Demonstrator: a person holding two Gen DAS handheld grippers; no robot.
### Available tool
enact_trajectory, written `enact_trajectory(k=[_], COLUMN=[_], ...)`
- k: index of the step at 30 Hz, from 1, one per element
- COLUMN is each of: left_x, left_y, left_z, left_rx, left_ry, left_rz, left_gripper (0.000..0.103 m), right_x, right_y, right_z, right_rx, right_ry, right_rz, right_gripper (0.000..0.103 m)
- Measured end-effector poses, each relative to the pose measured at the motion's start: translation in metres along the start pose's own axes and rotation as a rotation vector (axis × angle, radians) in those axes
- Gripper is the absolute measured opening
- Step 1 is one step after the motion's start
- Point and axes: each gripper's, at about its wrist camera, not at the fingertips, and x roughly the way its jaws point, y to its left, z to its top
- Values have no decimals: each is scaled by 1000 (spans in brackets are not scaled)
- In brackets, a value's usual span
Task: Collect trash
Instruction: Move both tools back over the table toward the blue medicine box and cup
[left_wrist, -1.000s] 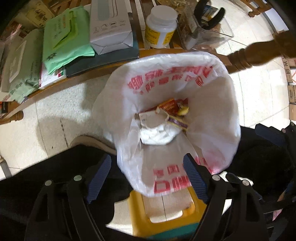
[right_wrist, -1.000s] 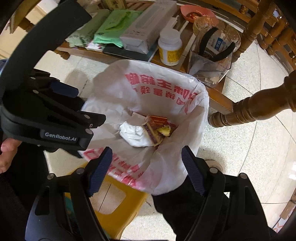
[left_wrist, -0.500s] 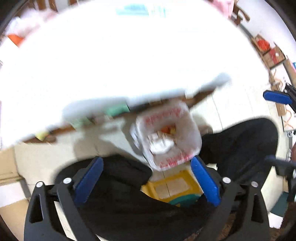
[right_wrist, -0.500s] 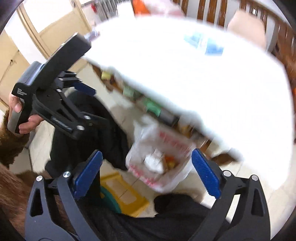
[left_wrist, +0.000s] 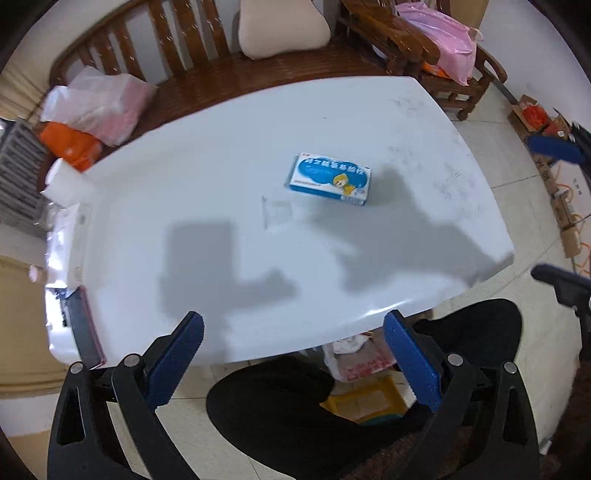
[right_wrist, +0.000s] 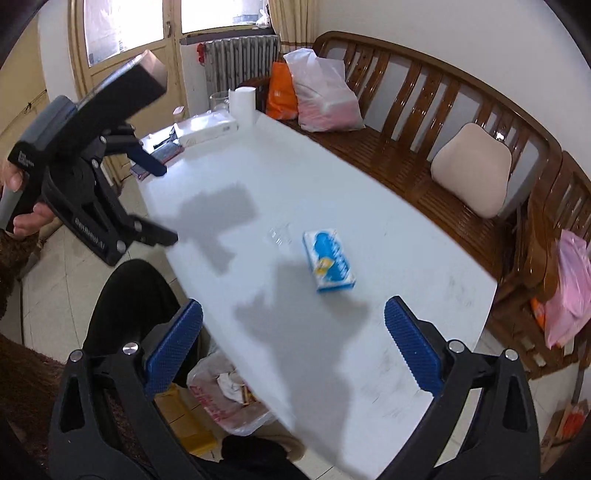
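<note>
Both grippers up over the near table edge, angled down at the top. Left gripper (left_wrist: 293, 356) jaws wide, empty; right gripper (right_wrist: 293, 345) same. Trash bag (right_wrist: 229, 400) sits low, under the white table (left_wrist: 229, 177). Blue box (left_wrist: 328, 180) lies mid-table, clear wrapper (left_wrist: 276, 212) just beside it. Wooden bench (right_wrist: 424, 122) beyond.

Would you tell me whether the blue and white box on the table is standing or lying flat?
Lying flat: the blue and white box rests broad printed face up.
</note>
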Motion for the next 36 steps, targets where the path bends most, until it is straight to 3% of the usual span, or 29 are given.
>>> enact_trajectory(k=[7,13,25,36], left_x=[21,64,143,180], left_y=[8,9,22,48], left_z=[35,54,80,91], left_rx=[0,37,33,-51], left_ry=[45,88,173,195], left_rz=[-12,0,-11,-67], left_gripper=[95,95,95,95], right_x=[17,64,147,208], right_y=[-30,-47,-32,-39], right_z=[25,25,15,4], right_rx=[-11,9,-65,-68], right_ry=[19,88,244,337], right_rz=[20,54,100,130], right_gripper=[96,96,96,96])
